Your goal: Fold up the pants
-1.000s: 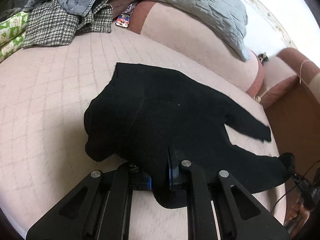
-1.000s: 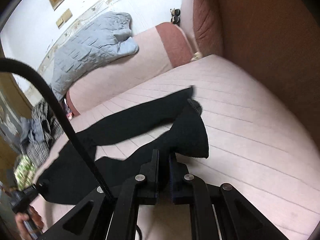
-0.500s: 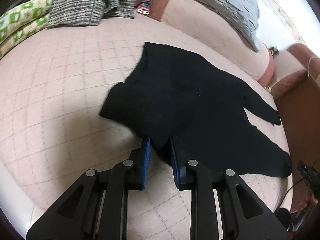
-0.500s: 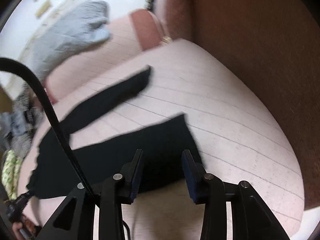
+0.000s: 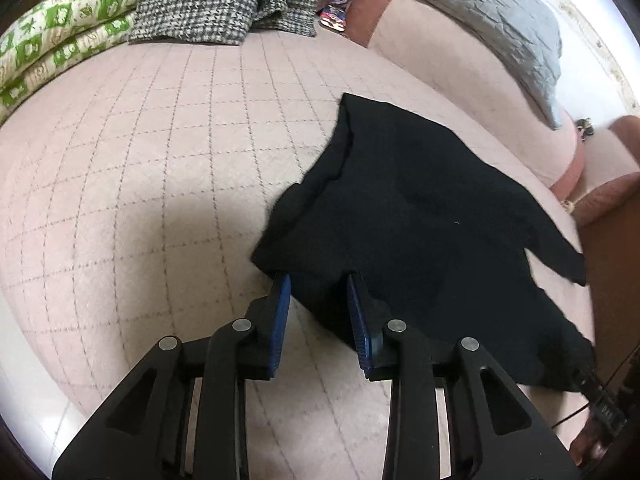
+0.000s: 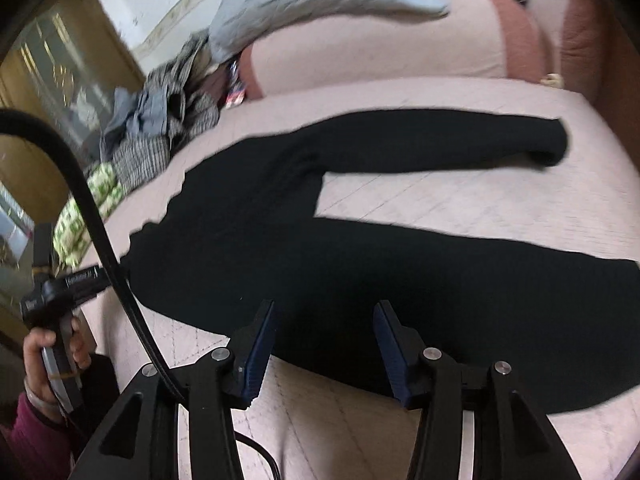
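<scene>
Pants: black pants (image 6: 320,248) lie spread flat on the pink quilted bed (image 5: 160,168), the two legs apart in a V, the far leg reaching toward the headboard end.
Left hand-held gripper (image 5: 318,284): jaws opening, blue pads (image 5: 282,312) parted over the near corner of the pants; cloth lies between them but the pads do not press on it.
Right hand-held gripper (image 6: 324,316): jaws opening, wider than the left, above the near leg's edge, gripping nothing.
Hand: a hand (image 6: 52,348) with a dark red sleeve holds the left tool's grip.
Bed's far end: a grey quilt (image 5: 480,8), checked clothing (image 5: 200,12) and green-patterned bedding (image 5: 60,48).
</scene>
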Demonstrator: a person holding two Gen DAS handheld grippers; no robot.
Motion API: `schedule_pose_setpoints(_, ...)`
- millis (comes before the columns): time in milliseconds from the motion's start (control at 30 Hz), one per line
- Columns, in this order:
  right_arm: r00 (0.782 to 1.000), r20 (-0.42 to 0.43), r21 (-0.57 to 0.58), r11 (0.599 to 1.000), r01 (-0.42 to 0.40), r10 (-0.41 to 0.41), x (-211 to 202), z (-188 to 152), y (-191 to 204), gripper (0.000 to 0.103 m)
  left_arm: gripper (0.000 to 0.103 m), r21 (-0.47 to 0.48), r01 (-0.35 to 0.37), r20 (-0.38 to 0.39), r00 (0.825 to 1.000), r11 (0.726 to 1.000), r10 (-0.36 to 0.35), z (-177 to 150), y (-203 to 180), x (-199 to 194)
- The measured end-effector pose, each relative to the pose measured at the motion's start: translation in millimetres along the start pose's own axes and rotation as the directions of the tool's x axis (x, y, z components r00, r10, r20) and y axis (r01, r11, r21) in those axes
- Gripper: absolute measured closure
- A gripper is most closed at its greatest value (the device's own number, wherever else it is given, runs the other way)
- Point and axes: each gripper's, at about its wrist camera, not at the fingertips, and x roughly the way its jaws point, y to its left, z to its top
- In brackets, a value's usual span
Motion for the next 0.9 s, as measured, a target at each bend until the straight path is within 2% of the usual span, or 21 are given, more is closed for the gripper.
schedule_pose_setpoints(67,0.999,-0.044,-0.023,1.0,0.018,-0.019,14.5,-1.4,-1.7,0.055,0.075,0.027,-0.012,-0.004,1.0,1.0,0.012,1.2,-2.2,0.5)
schedule_pose_setpoints(200,0.999,-0.036,-0.072,0.997,0.006,-0.008,6.4,8.6,-1.1,0.055,0.075,0.065,-0.028,0.009,1.0,0.998,0.027,9.4,-3.1,-12.2)
schedule_pose_setpoints(267,1.0,-0.006,-0.103,0.994,0.022,-0.023,-0.6,24.4,-5.3,0.055,0.075,0.088,-0.012,0.041,0.999,0.996,0.008,20.9,-4.5,-23.7)
schedule_pose_setpoints(300,0.999,0.009,-0.123,0.992,0.035,-0.034,-4.5,31.9,-6.0,0.054,0.071,0.104,0.001,0.05,0.999,0.995,-0.006,26.6,-6.4,-26.8)
schedule_pose_setpoints(333,0.999,0.019,-0.136,0.99,0.046,-0.044,-6.4,38.9,-6.9,0.054,0.052,0.127,0.013,0.055,0.998,0.992,-0.02,34.0,-11.0,-28.1)
schedule_pose_setpoints(400,0.996,0.052,-0.184,0.979,0.084,-0.075,-9.9,58.2,-10.6,0.053,0.028,0.185,0.055,0.055,0.996,0.981,-0.066,48.6,-23.7,-26.8)
schedule_pose_setpoints(467,0.99,0.085,-0.226,0.965,0.13,-0.113,-9.3,80.0,-17.5,0.049,0.028,0.261,0.126,0.034,0.99,0.957,-0.139,65.4,-42.1,-18.0)
schedule_pose_setpoints(500,0.988,0.091,-0.236,0.961,0.14,-0.122,-7.3,91.3,-21.3,0.043,0.028,0.291,0.133,0.025,0.989,0.948,-0.146,72.2,-49.6,-12.4)
schedule_pose_setpoints(567,0.988,0.09,-0.248,0.958,0.146,-0.127,-0.8,112.3,-30.9,0.038,0.028,0.362,0.147,0.008,0.987,0.92,-0.16,88.5,-68.0,2.8)
schedule_pose_setpoints(700,0.984,0.092,-0.311,0.934,0.175,-0.154,15.7,144.5,-44.8,0.037,0.028,0.472,0.208,-0.065,0.977,0.857,-0.201,120.3,-101.8,44.4)
schedule_pose_setpoints(900,0.986,0.062,-0.407,0.899,0.164,-0.152,49.5,180.4,-64.8,0.03,0.028,0.606,0.167,-0.11,0.986,0.778,-0.126,150.3,-133.6,102.3)
